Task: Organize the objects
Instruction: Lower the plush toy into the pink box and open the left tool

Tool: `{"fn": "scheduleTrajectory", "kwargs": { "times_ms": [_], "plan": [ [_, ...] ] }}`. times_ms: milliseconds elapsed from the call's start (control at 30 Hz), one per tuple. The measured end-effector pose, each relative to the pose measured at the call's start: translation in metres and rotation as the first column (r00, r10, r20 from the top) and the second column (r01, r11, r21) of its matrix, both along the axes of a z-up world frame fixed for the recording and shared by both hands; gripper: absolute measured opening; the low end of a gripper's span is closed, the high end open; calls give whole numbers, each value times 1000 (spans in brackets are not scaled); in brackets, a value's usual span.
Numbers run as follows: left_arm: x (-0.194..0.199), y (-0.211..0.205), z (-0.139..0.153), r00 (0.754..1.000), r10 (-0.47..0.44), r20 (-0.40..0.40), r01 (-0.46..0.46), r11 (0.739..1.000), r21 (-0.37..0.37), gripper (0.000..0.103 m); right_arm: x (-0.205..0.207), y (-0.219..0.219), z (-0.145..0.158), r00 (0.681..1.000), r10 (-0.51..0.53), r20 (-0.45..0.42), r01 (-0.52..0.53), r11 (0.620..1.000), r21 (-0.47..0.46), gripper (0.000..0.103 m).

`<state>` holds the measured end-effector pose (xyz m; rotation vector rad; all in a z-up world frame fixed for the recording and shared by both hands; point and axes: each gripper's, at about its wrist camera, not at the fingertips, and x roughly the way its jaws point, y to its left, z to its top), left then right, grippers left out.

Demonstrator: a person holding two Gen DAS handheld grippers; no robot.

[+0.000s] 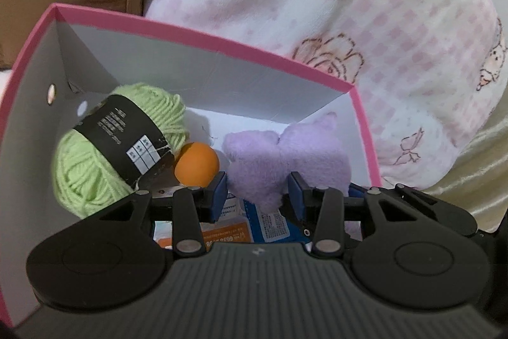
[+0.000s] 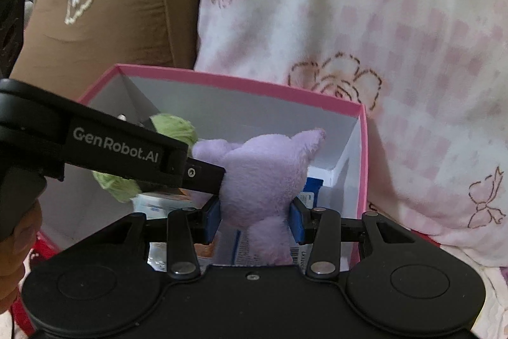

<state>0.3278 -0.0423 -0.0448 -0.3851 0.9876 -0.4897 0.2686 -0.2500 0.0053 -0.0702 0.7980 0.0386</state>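
Lilac plush, a soft toy (image 2: 263, 177), is pinched by both grippers at once over a pink-rimmed box (image 1: 203, 35) with white inner walls. The right gripper (image 2: 255, 220) has its blue-padded fingers (image 2: 212, 220) pressed against the toy's lower body from both sides, and in the right wrist view the left gripper's black arm reaches in from the left edge and meets the toy's side. In the left wrist view the left gripper (image 1: 257, 196) holds a narrow end of the same toy between its fingers (image 1: 219, 196). The toy hangs inside the box, toward the box's right wall, its pointed ear near the far right corner. Against the box's left wall lies a ball of light green yarn (image 1: 95, 161) with a black paper band, and an orange ball (image 1: 197, 163) sits just beside it, touching the yarn's band. Printed packets in blue, white and orange (image 1: 254, 224) lie flat on the box floor beneath the toy. Behind the box rises a pink-and-white checked blanket (image 1: 317, 5), with a brown cushion (image 2: 120, 5) at the far left.
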Motion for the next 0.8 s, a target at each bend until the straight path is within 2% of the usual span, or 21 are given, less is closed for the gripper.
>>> {"fn": "scheduleTrajectory", "kwargs": {
  "times_ms": [100, 300, 433, 633, 800],
  "plan": [
    [5, -5, -8, 1000, -9, -24, 9, 1000, 4, 40, 6, -4, -7, 1000, -5, -31, 5, 1000, -5, 48],
    [12, -1, -15, 998, -3, -57, 2, 1000, -9, 41, 8, 1, -13, 999, 21, -45, -25, 997, -72, 47],
    [14, 2, -19, 997, 5, -72, -7, 1000, -28, 42, 11, 9, -14, 998, 41, -56, -49, 986, -156, 47],
    [16, -6, -26, 996, 10, -83, -11, 1000, -9, 39, 17, 18, -22, 994, 56, -93, -75, 974, -215, 47],
    [14, -5, -27, 998, 31, -59, -32, 999, -27, 32, 20, 20, -26, 991, 68, -119, -95, 967, -235, 50]
  ]
}}
